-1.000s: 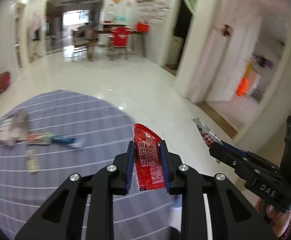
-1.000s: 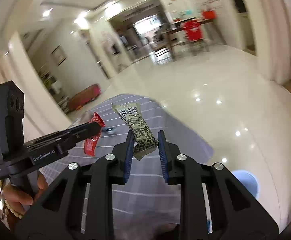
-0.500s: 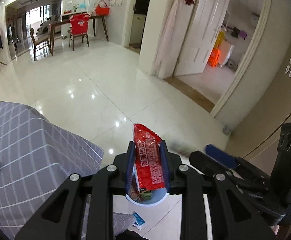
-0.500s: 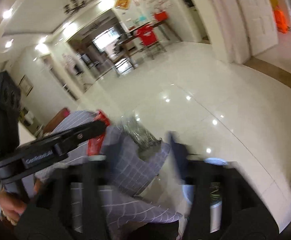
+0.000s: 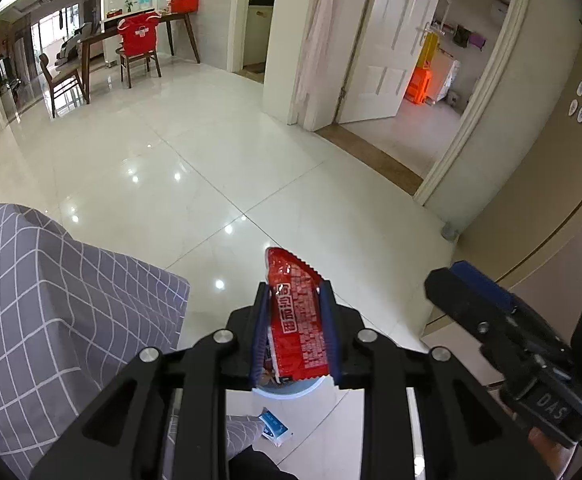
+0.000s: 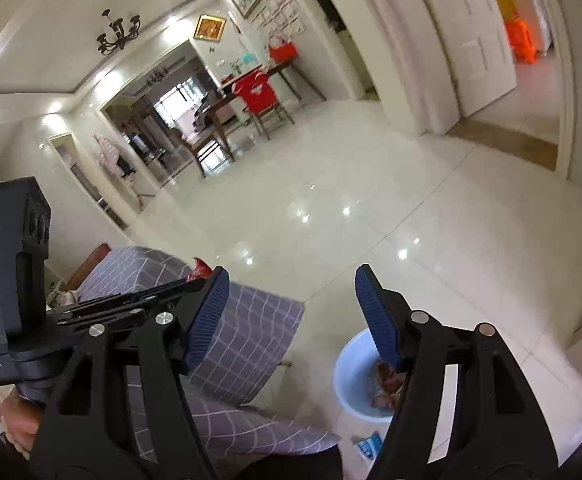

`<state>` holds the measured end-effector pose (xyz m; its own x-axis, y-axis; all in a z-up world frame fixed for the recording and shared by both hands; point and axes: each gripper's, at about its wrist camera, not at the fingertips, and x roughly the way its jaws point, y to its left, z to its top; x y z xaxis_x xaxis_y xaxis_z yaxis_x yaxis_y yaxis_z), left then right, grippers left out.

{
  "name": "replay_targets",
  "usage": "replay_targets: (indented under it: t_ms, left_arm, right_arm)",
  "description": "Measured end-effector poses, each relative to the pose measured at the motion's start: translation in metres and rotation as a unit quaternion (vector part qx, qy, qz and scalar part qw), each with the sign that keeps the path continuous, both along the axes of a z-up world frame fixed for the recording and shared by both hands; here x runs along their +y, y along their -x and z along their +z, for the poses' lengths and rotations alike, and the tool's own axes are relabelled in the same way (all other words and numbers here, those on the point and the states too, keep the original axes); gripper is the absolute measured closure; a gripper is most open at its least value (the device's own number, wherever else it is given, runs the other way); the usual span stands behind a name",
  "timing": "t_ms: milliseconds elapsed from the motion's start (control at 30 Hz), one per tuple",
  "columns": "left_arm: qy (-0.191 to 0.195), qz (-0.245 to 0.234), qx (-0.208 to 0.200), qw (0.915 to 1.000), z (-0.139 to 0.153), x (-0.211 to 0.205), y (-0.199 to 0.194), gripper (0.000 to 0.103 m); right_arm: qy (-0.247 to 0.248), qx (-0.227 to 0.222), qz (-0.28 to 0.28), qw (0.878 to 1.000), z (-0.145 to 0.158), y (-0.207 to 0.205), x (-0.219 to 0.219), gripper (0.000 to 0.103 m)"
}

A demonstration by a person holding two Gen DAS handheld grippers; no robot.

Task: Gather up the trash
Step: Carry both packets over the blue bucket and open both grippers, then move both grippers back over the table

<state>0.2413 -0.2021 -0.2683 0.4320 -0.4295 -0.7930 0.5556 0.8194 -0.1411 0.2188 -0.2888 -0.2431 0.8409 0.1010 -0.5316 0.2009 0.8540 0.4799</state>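
My left gripper is shut on a red snack wrapper and holds it upright above a pale blue bin, whose rim peeks out below the wrapper. My right gripper is open and empty, held above the same bin, which has brown and red trash inside. The right gripper also shows at the right of the left wrist view. The left gripper with the red wrapper tip shows at the left of the right wrist view.
A table with a grey checked cloth stands to the left, its edge next to the bin. A small blue and white packet lies on the glossy white tile floor by the bin. An open white door is at the right.
Both grippers swung right from over the table to above the bin. My right gripper opened and the grey-green wrapper it held is gone from it. The left still holds the red wrapper.
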Motion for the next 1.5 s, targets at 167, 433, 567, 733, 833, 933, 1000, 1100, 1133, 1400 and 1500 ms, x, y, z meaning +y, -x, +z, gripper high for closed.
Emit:
replay_targets:
  t_ms: [167, 433, 567, 733, 833, 933, 1000, 1100, 1133, 1400, 1500]
  left_arm:
    - [0.001, -0.005, 0.0, 1.0, 0.003, -0.006, -0.004, 0.079]
    - [0.011, -0.012, -0.003, 0.9999, 0.004, -0.017, -0.006, 0.076]
    - [0.019, 0.021, 0.004, 0.9996, 0.006, -0.016, -0.012, 0.013]
    - [0.016, 0.026, 0.003, 0.9995, 0.007, -0.008, -0.009, 0.013]
    - [0.014, 0.029, -0.005, 0.9995, 0.014, -0.003, -0.006, 0.013]
    - [0.01, 0.032, -0.02, 0.9993, 0.022, 0.002, -0.002, 0.013]
    - [0.006, 0.035, -0.031, 0.9989, 0.028, 0.008, 0.001, 0.013]
    - [0.002, 0.041, -0.043, 0.9982, 0.035, 0.021, 0.005, 0.012]
    - [0.0, 0.044, -0.047, 0.9979, 0.037, 0.028, 0.006, 0.012]
    - [0.0, 0.095, -0.054, 0.994, 0.047, 0.108, 0.003, 0.012]
    - [0.006, 0.142, -0.054, 0.9884, 0.05, 0.152, -0.002, 0.012]
  right_arm:
    - [0.006, -0.01, -0.012, 1.0, 0.002, 0.015, -0.006, 0.038]
    - [0.013, -0.026, -0.04, 0.999, 0.009, 0.025, -0.012, 0.038]
    - [0.015, -0.034, -0.053, 0.998, 0.015, 0.03, -0.015, 0.038]
    - [0.014, -0.031, -0.052, 0.998, 0.017, 0.027, -0.014, 0.037]
    - [0.015, -0.029, -0.045, 0.998, 0.017, 0.026, -0.011, 0.037]
    - [0.017, -0.027, -0.036, 0.999, 0.02, 0.024, -0.005, 0.037]
    - [0.019, -0.028, -0.029, 0.999, 0.024, 0.021, 0.001, 0.037]
    - [0.025, -0.029, -0.016, 0.999, 0.027, 0.018, 0.014, 0.036]
    - [0.026, -0.029, -0.013, 0.999, 0.027, 0.018, 0.019, 0.036]
    - [0.036, -0.022, 0.047, 0.998, 0.033, -0.008, 0.079, 0.034]
    - [0.045, -0.018, 0.082, 0.995, 0.035, -0.024, 0.112, 0.034]
